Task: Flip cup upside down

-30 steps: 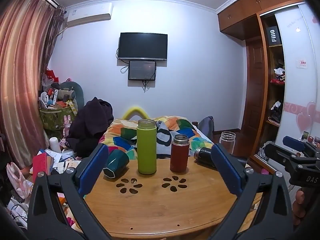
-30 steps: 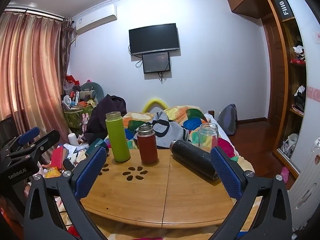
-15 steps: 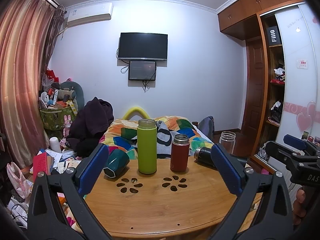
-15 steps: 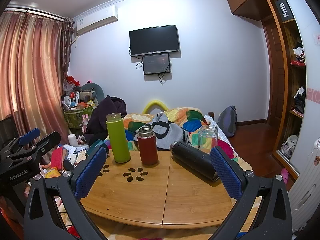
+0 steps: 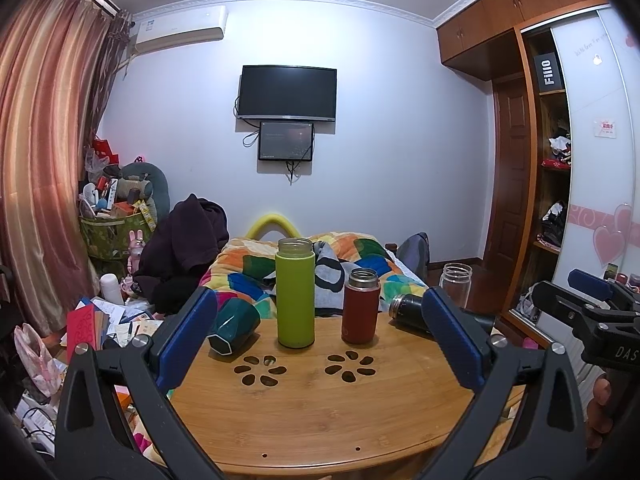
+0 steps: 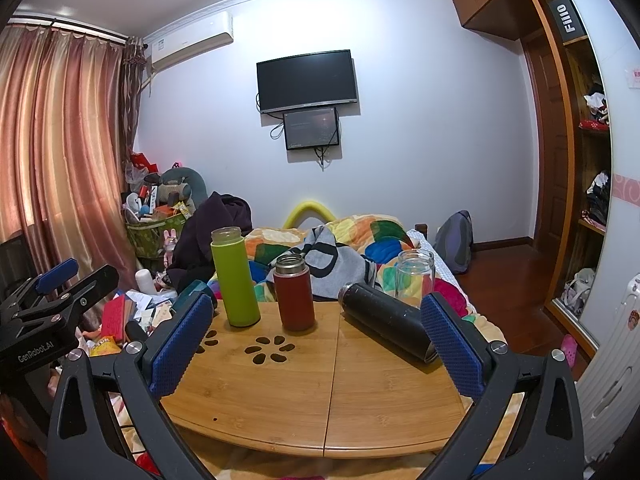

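On the round wooden table a dark green cup lies on its side at the left. A tall green flask and a short red flask stand upright, both uncapped. A black flask lies on its side at the right, and a clear glass jar stands behind it. My left gripper is open and empty, short of the cups. My right gripper is open and empty too, with the black flask by its right finger. In the right wrist view the green cup is mostly hidden.
The table has flower-shaped cut-outs near the flasks. A bed with a colourful quilt lies behind it. Clutter and a basket fill the floor at left. A wardrobe stands at right.
The right wrist view has dropped slightly, so the scene sits a little higher in frame. The left view and all the objects are unchanged.
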`<action>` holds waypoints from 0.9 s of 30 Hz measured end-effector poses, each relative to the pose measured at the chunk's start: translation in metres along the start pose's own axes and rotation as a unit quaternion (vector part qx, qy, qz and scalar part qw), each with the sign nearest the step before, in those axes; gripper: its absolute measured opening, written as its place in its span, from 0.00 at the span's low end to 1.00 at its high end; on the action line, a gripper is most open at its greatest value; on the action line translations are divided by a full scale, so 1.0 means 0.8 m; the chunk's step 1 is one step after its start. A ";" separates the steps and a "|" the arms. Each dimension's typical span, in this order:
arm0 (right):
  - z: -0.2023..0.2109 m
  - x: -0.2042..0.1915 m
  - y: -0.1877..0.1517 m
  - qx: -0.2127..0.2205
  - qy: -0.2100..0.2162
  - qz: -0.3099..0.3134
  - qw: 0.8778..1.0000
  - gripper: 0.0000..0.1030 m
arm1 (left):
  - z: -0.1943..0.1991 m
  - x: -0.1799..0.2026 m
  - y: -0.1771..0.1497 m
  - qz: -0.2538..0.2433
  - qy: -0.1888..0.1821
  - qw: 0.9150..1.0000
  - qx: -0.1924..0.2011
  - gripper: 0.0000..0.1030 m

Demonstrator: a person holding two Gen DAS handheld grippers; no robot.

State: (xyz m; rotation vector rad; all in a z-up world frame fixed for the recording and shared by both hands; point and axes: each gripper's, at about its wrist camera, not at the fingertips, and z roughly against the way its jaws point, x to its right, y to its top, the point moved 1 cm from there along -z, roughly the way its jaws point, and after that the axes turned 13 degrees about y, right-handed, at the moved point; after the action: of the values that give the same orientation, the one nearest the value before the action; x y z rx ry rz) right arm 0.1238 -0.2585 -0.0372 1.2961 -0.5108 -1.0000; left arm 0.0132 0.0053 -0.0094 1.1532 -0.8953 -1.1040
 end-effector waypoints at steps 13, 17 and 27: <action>0.001 0.001 0.001 0.001 0.000 0.000 1.000 1.00 | 0.001 0.000 0.001 0.000 0.001 1.000 0.000 1.00; 0.001 0.000 0.001 0.001 -0.001 0.001 1.000 1.00 | 0.001 -0.001 0.001 0.003 0.001 1.000 -0.002 1.00; 0.001 0.000 0.002 0.002 -0.001 0.001 1.000 1.00 | 0.000 -0.002 0.004 0.004 0.002 1.000 -0.001 1.00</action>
State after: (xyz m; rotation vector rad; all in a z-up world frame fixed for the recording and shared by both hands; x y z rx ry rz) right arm 0.1239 -0.2591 -0.0356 1.2979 -0.5152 -0.9989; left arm 0.0134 0.0069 -0.0061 1.1487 -0.8940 -1.0953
